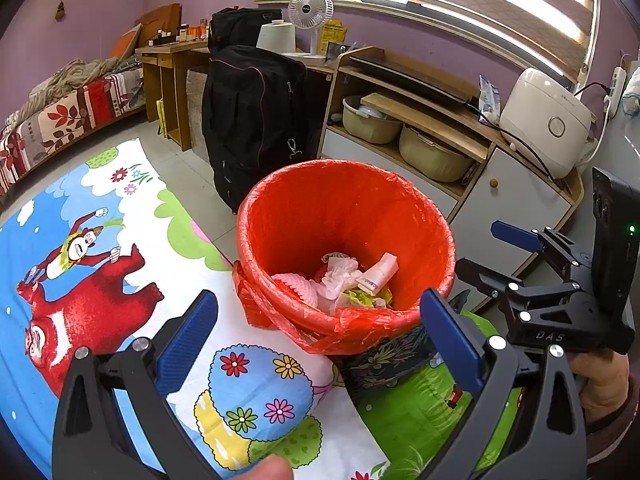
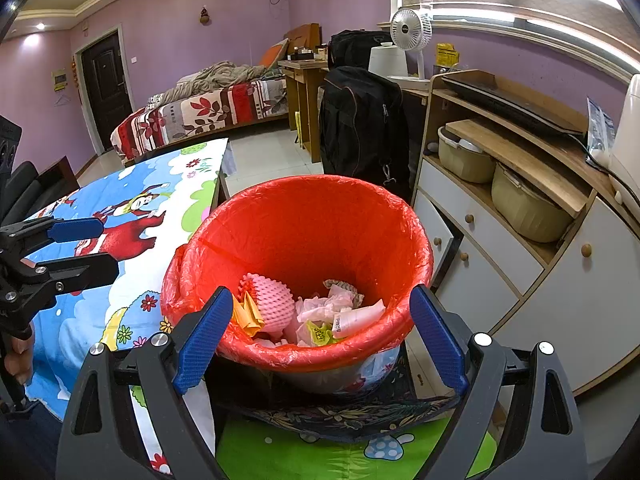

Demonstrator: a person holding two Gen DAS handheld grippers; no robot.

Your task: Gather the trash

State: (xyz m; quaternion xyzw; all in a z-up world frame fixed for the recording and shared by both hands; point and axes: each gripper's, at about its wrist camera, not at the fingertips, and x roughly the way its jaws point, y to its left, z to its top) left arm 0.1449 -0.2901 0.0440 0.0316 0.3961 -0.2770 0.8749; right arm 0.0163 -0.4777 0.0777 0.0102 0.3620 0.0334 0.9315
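The cartoon-print tablecloth spreads under and to the left of both pairs of fingers. Just ahead of them stands the trash bin, its red liner bag folded over the rim, probably so the bag stays open for dropping things in. Low inside the bin, beyond the fingertips, lie the pink foam fruit net, crumpled tissue and a rolled paper scrap. The left gripper and right gripper both stand wide open and empty, each framing the bin's near rim. I judge the trash collected and the bag the next thing to grasp.
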